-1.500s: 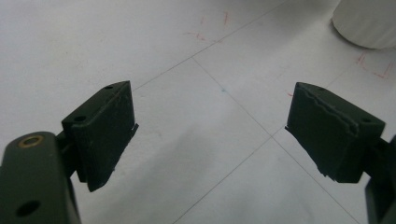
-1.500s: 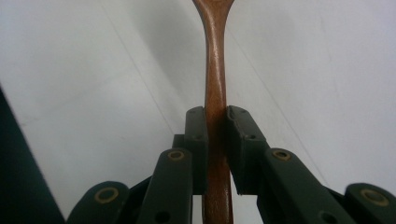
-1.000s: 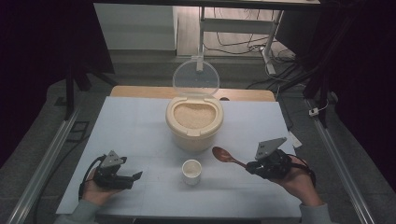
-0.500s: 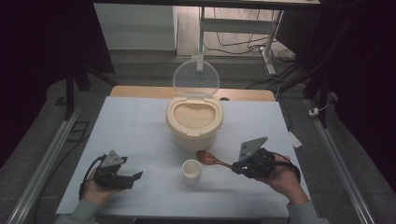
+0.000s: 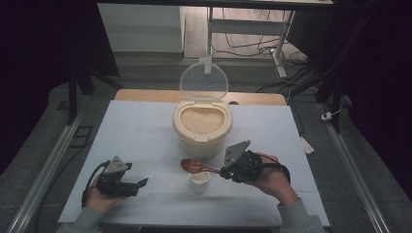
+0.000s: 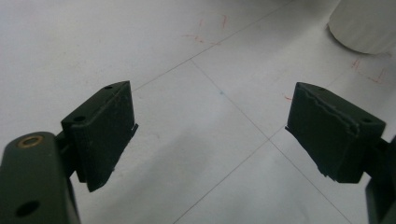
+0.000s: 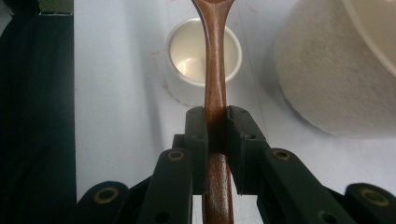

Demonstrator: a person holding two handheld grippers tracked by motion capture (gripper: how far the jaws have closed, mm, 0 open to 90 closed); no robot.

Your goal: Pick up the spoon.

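The right tongs [image 5: 224, 171], clamped on the wooden spoon [image 5: 194, 167] handle, hold its long axis level with the bowl past the small cup [image 5: 199, 180] (rice bin [image 5: 202, 127] just behind), while the left tongs [image 5: 138, 183] rest spread wide on the desk [image 5: 141, 126].

Brown wooden spoon [image 5: 193, 166] — near level, bowl above small white cup [image 5: 199, 180] — handle clamped.

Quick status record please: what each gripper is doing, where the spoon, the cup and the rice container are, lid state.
right gripper: shut on the wooden spoon, handle between its jaws
spoon bowl: above the table, just past the small white cup
cup: looks empty, in front of the container
rice container: mid-table, filled with grains
lid: clear, open, standing upright behind
left gripper: open, nothing between the jaws, low over the table
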